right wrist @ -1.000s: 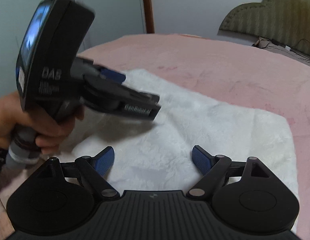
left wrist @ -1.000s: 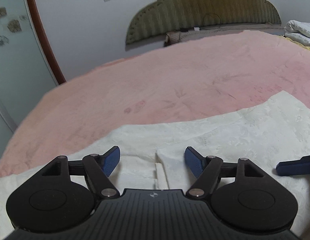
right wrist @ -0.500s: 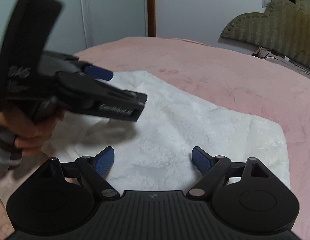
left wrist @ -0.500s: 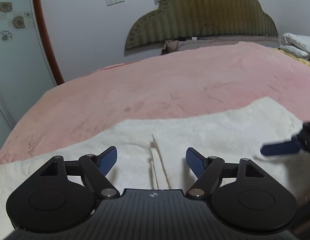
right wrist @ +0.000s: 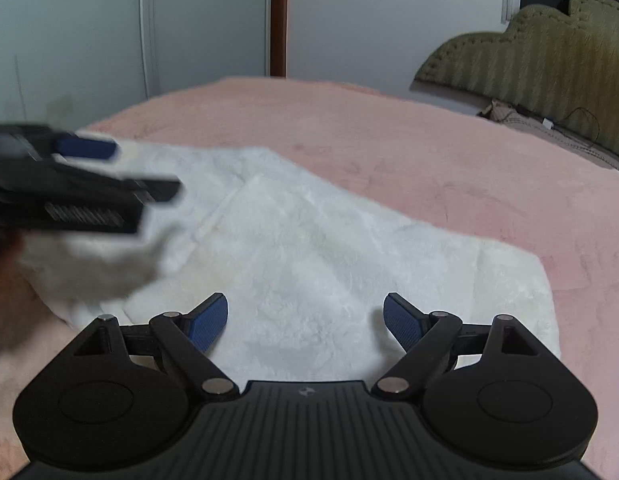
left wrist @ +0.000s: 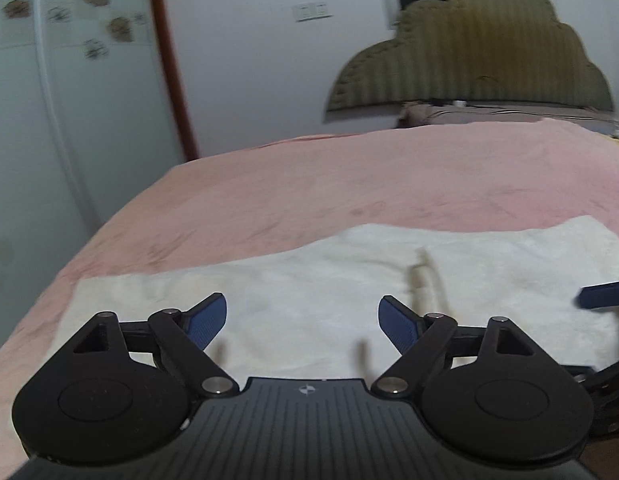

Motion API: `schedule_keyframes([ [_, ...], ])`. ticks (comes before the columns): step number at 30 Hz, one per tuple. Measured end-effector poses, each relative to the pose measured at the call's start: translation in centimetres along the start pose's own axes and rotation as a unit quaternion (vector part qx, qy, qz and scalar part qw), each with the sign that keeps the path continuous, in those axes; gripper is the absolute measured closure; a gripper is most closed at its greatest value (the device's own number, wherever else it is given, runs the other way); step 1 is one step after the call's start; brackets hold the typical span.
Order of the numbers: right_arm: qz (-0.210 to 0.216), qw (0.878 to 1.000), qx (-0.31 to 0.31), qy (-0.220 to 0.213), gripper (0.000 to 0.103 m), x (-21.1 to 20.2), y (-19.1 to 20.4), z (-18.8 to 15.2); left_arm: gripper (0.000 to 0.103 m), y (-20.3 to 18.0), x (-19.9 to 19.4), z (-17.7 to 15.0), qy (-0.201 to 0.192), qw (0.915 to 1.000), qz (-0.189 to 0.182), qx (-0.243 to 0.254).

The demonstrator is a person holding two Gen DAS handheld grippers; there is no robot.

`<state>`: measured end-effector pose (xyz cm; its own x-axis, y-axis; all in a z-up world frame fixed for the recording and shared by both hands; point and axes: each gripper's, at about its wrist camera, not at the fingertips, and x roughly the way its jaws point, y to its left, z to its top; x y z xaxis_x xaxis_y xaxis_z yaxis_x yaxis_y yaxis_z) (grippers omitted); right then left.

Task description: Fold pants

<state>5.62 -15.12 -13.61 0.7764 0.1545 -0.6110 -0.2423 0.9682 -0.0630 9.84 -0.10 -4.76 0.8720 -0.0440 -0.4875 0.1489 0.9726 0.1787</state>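
Note:
White textured pants (left wrist: pixel 309 292) lie flat on a pink bedspread (left wrist: pixel 349 184), stretched left to right, with a seam or fold line right of centre. My left gripper (left wrist: pixel 301 320) is open and empty just above the pants' near edge. My right gripper (right wrist: pixel 305 320) is open and empty over the pants (right wrist: pixel 309 248) in the right wrist view. The left gripper's body (right wrist: pixel 69 196) shows blurred at the left of the right wrist view. A blue fingertip of the right gripper (left wrist: pixel 601 296) shows at the right edge of the left wrist view.
The bed has an olive padded headboard (left wrist: pixel 469 60) at the far end. A white wardrobe (left wrist: pixel 69 120) and a brown door frame (left wrist: pixel 169 60) stand to the left. The bed's edge drops off at left. Pink bedspread extends beyond the pants.
The left gripper has swung left and backed off, so more of the pants' left end shows. In the right wrist view it moved left and lower. Both jaws stayed open.

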Motion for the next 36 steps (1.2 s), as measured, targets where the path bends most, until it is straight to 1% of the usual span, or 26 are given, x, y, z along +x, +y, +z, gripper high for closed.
schedule_keyframes([
  [2,-0.01,1.0,-0.006,-0.013,0.013,0.0,0.1,-0.4,0.016,1.5,0.2,-0.7,0.017,0.9998,0.011,-0.009],
  [3,-0.012,1.0,-0.004,-0.013,0.012,0.0,0.1,-0.4,0.016,2.0,0.3,-1.1,0.027,0.9995,0.014,-0.009],
  [5,-0.014,1.0,0.011,-0.011,0.012,0.0,0.0,-0.1,0.015,2.4,0.8,-2.1,0.047,0.9987,0.019,0.009],
  [6,-0.017,0.999,0.02,-0.019,0.012,-0.3,-0.1,0.1,0.015,2.5,0.7,-2.6,0.049,0.9984,0.022,0.02],
  [8,-0.017,0.999,0.027,-0.037,0.012,-0.7,0.2,0.4,0.016,2.3,0.2,-3.3,0.045,0.998,0.024,0.038],
  [9,-0.014,0.999,0.023,-0.035,0.011,-0.6,0.3,0.7,0.016,2.3,0.0,-3.4,0.042,0.9978,0.024,0.045],
  [12,-0.014,1.0,-0.002,-0.004,0.01,0.7,1.2,0.4,0.017,2.7,-0.9,-3.4,0.034,0.9983,0.023,0.041],
  [13,-0.018,1.0,0.003,-0.01,0.01,0.6,1.2,0.4,0.017,3.1,-1.2,-3.3,0.027,0.9985,0.03,0.035],
  [16,-0.032,0.998,0.025,-0.037,0.01,-0.4,1.0,0.5,0.016,4.6,-2.0,-3.1,0.007,0.9972,0.071,0.023],
  [17,-0.04,0.998,0.026,-0.047,0.009,-0.6,1.1,0.6,0.015,5.2,-2.0,-3.1,0.007,0.9966,0.079,0.02],
  [18,-0.046,0.997,0.025,-0.047,0.007,-0.6,1.1,0.7,0.015,5.8,-1.7,-3.2,0.013,0.9963,0.083,0.018],
  [19,-0.047,0.998,0.021,-0.039,0.005,-0.2,1.1,0.7,0.014,6.3,-1.2,-3.6,0.028,0.9962,0.08,0.019],
  [20,-0.043,0.999,0.016,-0.02,0.005,0.4,1.2,0.5,0.015,6.5,-0.8,-4.0,0.042,0.9963,0.071,0.026],
  [21,-0.04,0.999,0.014,-0.009,0.005,0.9,1.3,0.2,0.016,6.5,-0.7,-4.4,0.046,0.9963,0.063,0.035],
  [22,-0.041,0.999,0.022,-0.018,0.004,0.8,1.3,-0.1,0.016,6.3,-0.9,-4.7,0.037,0.9962,0.064,0.045],
  [25,-0.043,0.999,0.027,-0.017,0.004,0.6,1.2,-0.1,0.016,5.2,-1.7,-5.0,0.021,0.9936,0.075,0.081],
  [26,-0.05,0.998,0.025,-0.02,0.004,0.3,1.4,0.0,0.016,5.0,-1.7,-4.9,0.019,0.9935,0.075,0.084],
  [28,-0.06,0.997,0.01,-0.044,0.004,-0.5,2.2,0.4,0.015,5.5,-1.9,-4.7,0.018,0.9954,0.065,0.068],
  [30,-0.06,0.996,-0.02,-0.068,0.004,-1.4,3.6,1.1,0.015,6.3,-2.0,-4.6,0.02,0.9974,0.056,0.04],
  [33,-0.052,0.992,-0.077,-0.083,0.004,-1.7,6.3,1.9,0.014,7.6,-2.3,-4.6,0.017,0.9976,0.067,0.008],
  [35,-0.044,0.989,-0.113,-0.086,0.004,-1.4,8.2,2.1,0.012,8.4,-2.4,-4.5,0.015,0.9964,0.083,-0.004],
  [36,-0.039,0.988,-0.126,-0.085,0.003,-1.2,9.0,2.2,0.012,8.7,-2.3,-4.5,0.017,0.9961,0.086,-0.003],
])
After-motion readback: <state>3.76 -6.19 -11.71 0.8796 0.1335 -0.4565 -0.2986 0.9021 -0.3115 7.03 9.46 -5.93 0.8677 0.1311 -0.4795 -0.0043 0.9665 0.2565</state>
